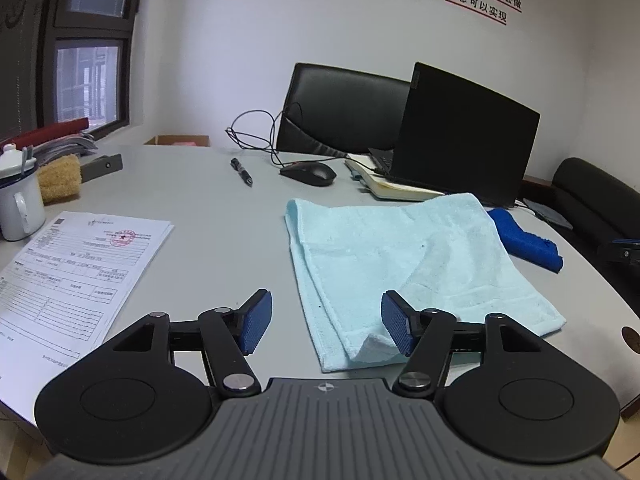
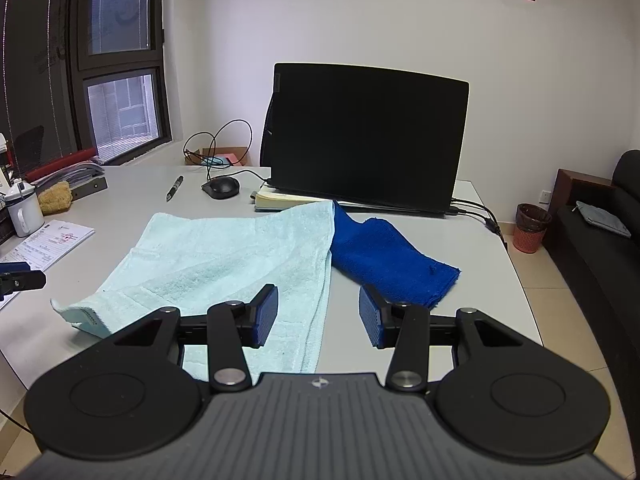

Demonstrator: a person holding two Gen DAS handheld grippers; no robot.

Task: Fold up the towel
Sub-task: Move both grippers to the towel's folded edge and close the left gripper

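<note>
On desk: lt-blue towel, both tongs wide open

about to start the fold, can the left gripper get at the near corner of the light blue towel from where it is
Probably yes. The left gripper is open, with the light blue towel's rumpled near corner lying between its fingers on the table; nothing blocks it.

Surface: pale grey desk | on it: light blue towel, partly folded, lay flat; dark blue cloth touched its right edge | laptop, notebook, mouse, pen, printed forms, white mug lay farther off
</note>
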